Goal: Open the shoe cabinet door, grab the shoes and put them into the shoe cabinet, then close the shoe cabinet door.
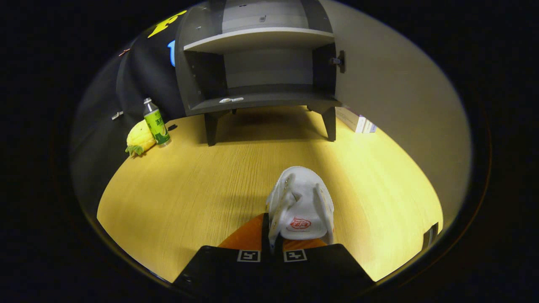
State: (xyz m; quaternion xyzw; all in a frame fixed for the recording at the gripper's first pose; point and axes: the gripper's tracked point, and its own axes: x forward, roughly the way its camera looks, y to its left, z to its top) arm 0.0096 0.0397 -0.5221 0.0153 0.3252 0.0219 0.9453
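The fingers [271, 242] are pinching the white shoe [301, 204] tight; the cabinet [261, 63] is standing open beyond it on the counter [189, 185]

Hand-held gripper [271, 243]: black body; orange fingers [246, 237]; square markers.

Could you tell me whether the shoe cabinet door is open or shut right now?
Open: the door is swung aside, baring the cabinet's shelves, while the tool grips the white shoes.
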